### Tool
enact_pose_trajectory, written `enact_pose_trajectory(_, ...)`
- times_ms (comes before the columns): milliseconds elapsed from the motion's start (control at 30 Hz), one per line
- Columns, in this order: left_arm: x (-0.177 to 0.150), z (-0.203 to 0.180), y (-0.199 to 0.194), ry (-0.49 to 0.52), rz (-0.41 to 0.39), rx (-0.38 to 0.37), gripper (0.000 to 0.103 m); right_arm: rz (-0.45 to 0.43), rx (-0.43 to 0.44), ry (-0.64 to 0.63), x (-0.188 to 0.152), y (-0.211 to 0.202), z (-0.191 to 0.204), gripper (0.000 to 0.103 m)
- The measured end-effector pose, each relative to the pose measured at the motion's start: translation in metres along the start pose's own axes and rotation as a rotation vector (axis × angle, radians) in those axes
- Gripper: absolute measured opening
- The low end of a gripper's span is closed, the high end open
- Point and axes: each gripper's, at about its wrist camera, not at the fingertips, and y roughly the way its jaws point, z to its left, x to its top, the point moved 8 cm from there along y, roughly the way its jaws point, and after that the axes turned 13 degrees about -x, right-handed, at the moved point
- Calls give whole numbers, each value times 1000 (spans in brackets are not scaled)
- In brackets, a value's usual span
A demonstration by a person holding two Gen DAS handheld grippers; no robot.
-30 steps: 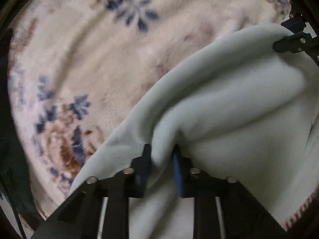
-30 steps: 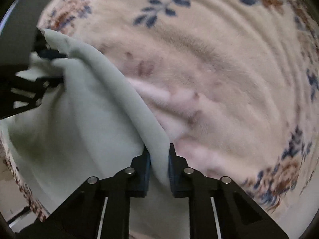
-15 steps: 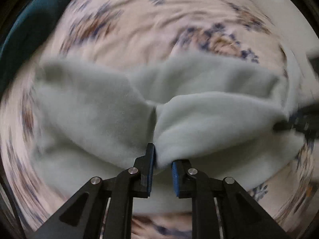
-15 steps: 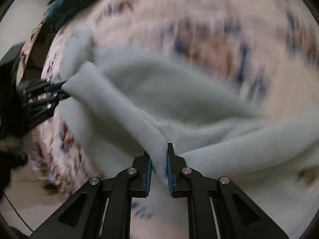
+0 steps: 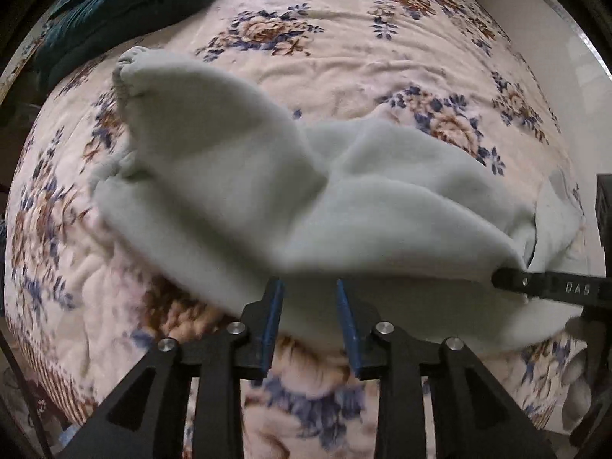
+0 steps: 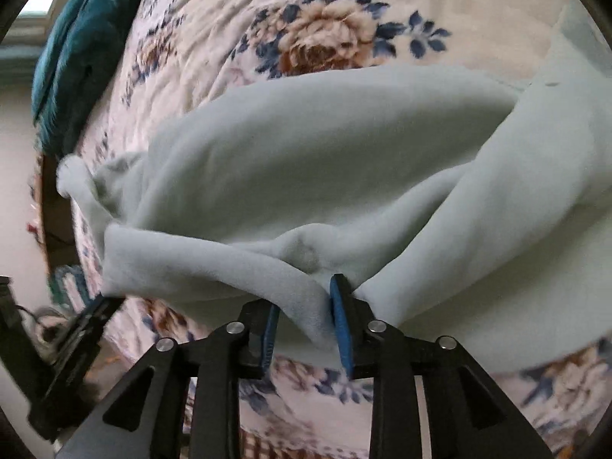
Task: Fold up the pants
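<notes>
The pale green fleece pants (image 5: 267,191) lie bunched across the floral blanket, one cuffed end at the far left. My left gripper (image 5: 310,308) hangs over their near edge. Its jaws are opening, and the cloth sits loose between the blue pads (image 5: 272,321). In the right wrist view a thick fold of the pants (image 6: 306,153) still stands between the fingers of my right gripper (image 6: 306,323). Those jaws are opening too, and the fold only brushes the right pad (image 6: 338,317). Each gripper shows at the edge of the other's view.
A pink floral blanket (image 5: 344,57) covers the bed. A dark teal throw (image 5: 126,4) is heaped at the far left corner and appears again as a teal heap (image 6: 72,57) in the right wrist view. The bed edge and pale floor (image 5: 554,57) run along the right.
Both grippers swung across the bed with the pants and rolled. Their jaws, shut on folds of cloth before, now stand parted, and the pants have spread out on the blanket.
</notes>
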Motion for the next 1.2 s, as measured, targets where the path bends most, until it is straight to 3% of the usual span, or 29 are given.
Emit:
enact_pose_trajectory(67, -18, 5, -7, -19, 28, 9, 27, 18, -34, -41, -11, -6, 7, 81)
enact_pose_trajectory(100, -27, 9, -11, -46, 39, -5, 27, 26, -45, -47, -20, -6, 5, 93)
enact_pose_trajectory(133, -30, 11, -15, -67, 44, -16, 27, 34, -60, -50, -27, -8, 5, 97)
enact_pose_trajectory(233, -20, 20, -31, -136, 24, -49, 28, 1, -65, -22, -40, -28, -4, 97)
enact_pose_trajectory(267, -4, 27, -36, -175, -4, -60, 28, -21, -60, 9, -39, -39, -10, 97)
enact_pose_trajectory(400, 58, 49, -41, -321, -67, -89, 47, -123, -103, 132, -19, -71, -44, 97)
enact_pose_trajectory(467, 92, 66, -35, -436, -84, -90, 48, -130, -147, 213, -1, -75, -68, 97)
enact_pose_trajectory(533, 117, 79, -20, -504, -51, -70, 48, -130, -173, 287, 19, -67, -83, 97)
enact_pose_trajectory(667, 150, 100, 31, -606, 91, -36, 48, -117, -270, 418, 56, -47, -107, 97)
enact_pose_trajectory(800, 174, 105, 71, -593, 165, 8, 48, -109, -323, 422, 74, -35, -111, 97)
enact_pose_trajectory(900, 180, 102, 95, -489, 226, 77, 48, -108, -345, 407, 79, -31, -114, 97)
enact_pose_trajectory(967, 179, 105, 98, -435, 200, 121, 25, -98, -337, 397, 81, -24, -114, 97)
enact_pose_trajectory(1000, 176, 106, 94, -411, 170, 125, 8, -94, -339, 383, 81, -20, -114, 97)
enact_pose_trajectory(1100, 156, 123, 70, -406, 79, 109, 3, -98, -366, 336, 79, -16, -115, 96)
enact_pose_trajectory(1200, 89, 177, 44, -559, 76, 76, 4, -108, -390, 292, 76, -14, -115, 94)
